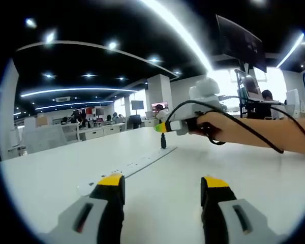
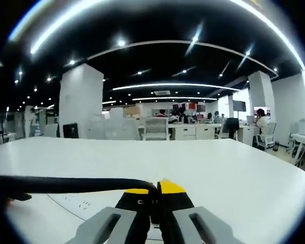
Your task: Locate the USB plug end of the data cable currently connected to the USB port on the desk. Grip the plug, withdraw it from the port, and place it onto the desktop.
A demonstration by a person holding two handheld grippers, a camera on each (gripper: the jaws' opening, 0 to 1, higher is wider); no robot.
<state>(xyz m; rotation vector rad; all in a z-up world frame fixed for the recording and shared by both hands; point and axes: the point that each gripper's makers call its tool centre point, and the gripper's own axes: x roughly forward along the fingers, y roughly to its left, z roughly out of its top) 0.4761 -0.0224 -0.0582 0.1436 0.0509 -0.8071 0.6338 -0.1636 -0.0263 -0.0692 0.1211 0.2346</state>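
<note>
In the left gripper view, the left gripper [image 1: 162, 189] is hovering low over the near part of the white desk [image 1: 51, 173], its yellow-tipped jaws standing wide apart with nothing between them. Ahead of it, a white power strip [image 1: 134, 165] is lying flat across the middle of the desk, running away toward the far edge. At the strip's far end the dark USB plug [image 1: 163, 141] is standing upright, and whether it is seated in the port or lifted just clear cannot be told. The right gripper [image 1: 161, 127], held in a person's hand [image 1: 209, 123], is reaching in from the right and pinching the top of that plug.

In the right gripper view, the right gripper [image 2: 155, 195] is showing its jaws pressed nearly together, clamping the plug [image 2: 155, 206] between them. The black data cable [image 2: 71, 184] is leading off to the left from the jaws, passing over the power strip [image 2: 79, 203] lying on the desk [image 2: 218, 162]. Office desks and chairs are standing well beyond the far edge.
</note>
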